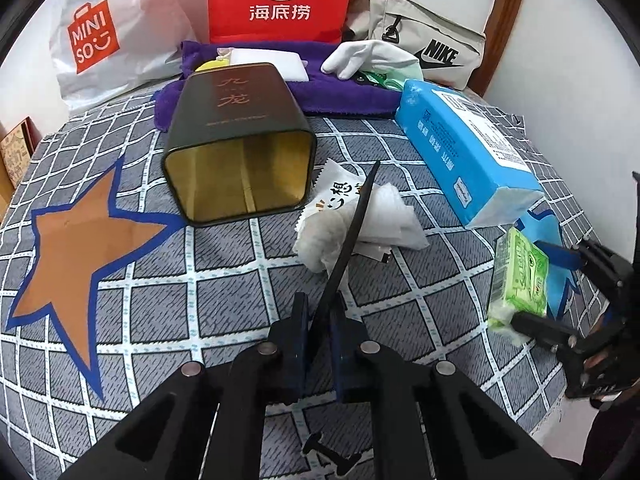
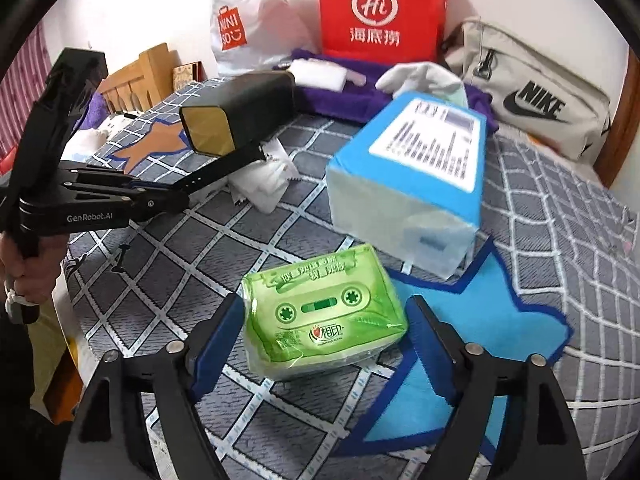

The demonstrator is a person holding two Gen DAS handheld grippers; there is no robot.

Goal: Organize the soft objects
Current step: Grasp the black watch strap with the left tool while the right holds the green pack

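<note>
My left gripper (image 1: 320,300) is shut on a thin black strap (image 1: 352,232) that sticks forward over a heap of white tissues and sachets (image 1: 384,216). From the right wrist view the same left gripper (image 2: 176,196) holds the strap (image 2: 224,168) level above the bed. A green tissue pack (image 2: 324,320) lies on the checked bedspread (image 2: 200,264) between the wide-apart fingers of my right gripper (image 2: 325,300), which stands open. The left wrist view shows that right gripper (image 1: 527,281) around the green pack (image 1: 520,276).
A black tin (image 1: 240,152) with a gold inside lies on its side, mouth toward me. A blue tissue pack (image 1: 468,152) lies to the right. Behind are a purple towel (image 1: 344,92), a white glove (image 1: 368,60), a Nike pouch (image 1: 432,40), a red bag (image 1: 280,0) and a Miniso bag (image 1: 112,32).
</note>
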